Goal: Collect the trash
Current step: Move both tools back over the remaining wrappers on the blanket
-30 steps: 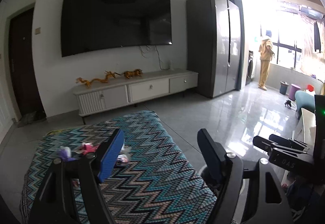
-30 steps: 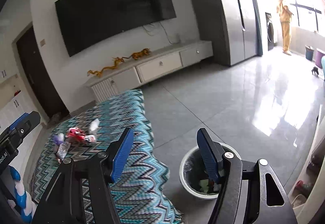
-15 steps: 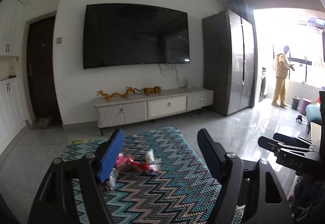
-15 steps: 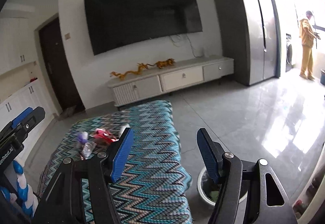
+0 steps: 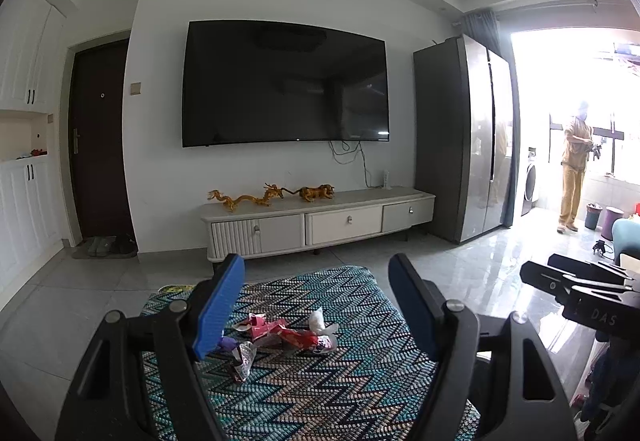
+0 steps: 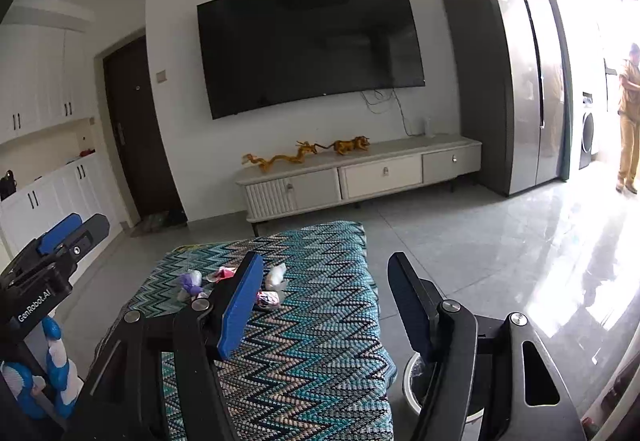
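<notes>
Trash lies in a small heap on a table under a zigzag cloth (image 5: 340, 381): red wrappers (image 5: 288, 333), a white crumpled tissue (image 5: 320, 321), a clear wrapper (image 5: 244, 357) and a purple scrap (image 5: 226, 343). My left gripper (image 5: 316, 305) hovers before the heap, open and empty. In the right wrist view the same heap (image 6: 268, 299) shows past the left finger of my right gripper (image 6: 324, 305), which is also open with nothing between its blue pads. A white-rimmed bin (image 6: 406, 385) stands on the floor by the table's right edge, mostly hidden behind the right finger.
A low TV cabinet (image 5: 320, 225) with golden figurines stands against the far wall under a large TV. A tall grey fridge (image 5: 460, 145) stands to the right. A person (image 5: 574, 169) stands in the bright balcony doorway. Grey tiled floor surrounds the table.
Both cameras have risen and tilted up, showing more wall and ceiling. The trash heap now sits between the left gripper's fingers in its view. The bin slid behind the right gripper's finger.
</notes>
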`<action>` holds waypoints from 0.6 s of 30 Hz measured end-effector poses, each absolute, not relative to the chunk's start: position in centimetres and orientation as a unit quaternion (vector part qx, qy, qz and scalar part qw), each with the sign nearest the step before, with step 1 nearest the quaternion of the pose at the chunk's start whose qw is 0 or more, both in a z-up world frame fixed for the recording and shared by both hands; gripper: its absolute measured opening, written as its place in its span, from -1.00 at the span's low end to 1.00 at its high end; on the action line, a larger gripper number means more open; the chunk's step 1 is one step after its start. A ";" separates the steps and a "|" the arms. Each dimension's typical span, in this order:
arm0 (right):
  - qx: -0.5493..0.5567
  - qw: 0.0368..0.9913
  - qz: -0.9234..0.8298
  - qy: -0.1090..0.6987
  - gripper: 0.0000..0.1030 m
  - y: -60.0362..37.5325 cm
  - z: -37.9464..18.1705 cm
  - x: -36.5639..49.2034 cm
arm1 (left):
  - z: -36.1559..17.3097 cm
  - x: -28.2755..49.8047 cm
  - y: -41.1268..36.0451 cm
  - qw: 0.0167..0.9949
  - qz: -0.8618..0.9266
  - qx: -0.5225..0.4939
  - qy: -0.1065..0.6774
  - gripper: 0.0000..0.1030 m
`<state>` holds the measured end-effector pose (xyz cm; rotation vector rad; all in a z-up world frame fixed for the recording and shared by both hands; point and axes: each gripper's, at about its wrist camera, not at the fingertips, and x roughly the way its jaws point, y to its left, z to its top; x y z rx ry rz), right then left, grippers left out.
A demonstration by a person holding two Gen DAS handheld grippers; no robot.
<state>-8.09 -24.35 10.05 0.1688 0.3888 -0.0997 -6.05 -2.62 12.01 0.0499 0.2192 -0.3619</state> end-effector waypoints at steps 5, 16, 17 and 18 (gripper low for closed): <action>0.085 0.978 -0.038 0.188 0.25 -23.8 10.5 -8.4 | 12.4 -5.9 -1.8 0.977 -0.181 0.018 0.115 0.43; 0.075 0.982 -0.008 0.172 0.27 -22.2 12.2 -7.7 | 14.5 -3.8 2.6 0.985 -0.140 0.001 0.106 0.43; 0.076 0.982 -0.004 0.171 0.27 -22.1 12.3 -7.5 | 14.7 -3.4 3.1 0.986 -0.132 0.002 0.104 0.43; 0.076 0.982 -0.001 0.171 0.27 -21.9 12.4 -7.2 | 14.8 -3.1 3.7 0.987 -0.125 0.002 0.103 0.43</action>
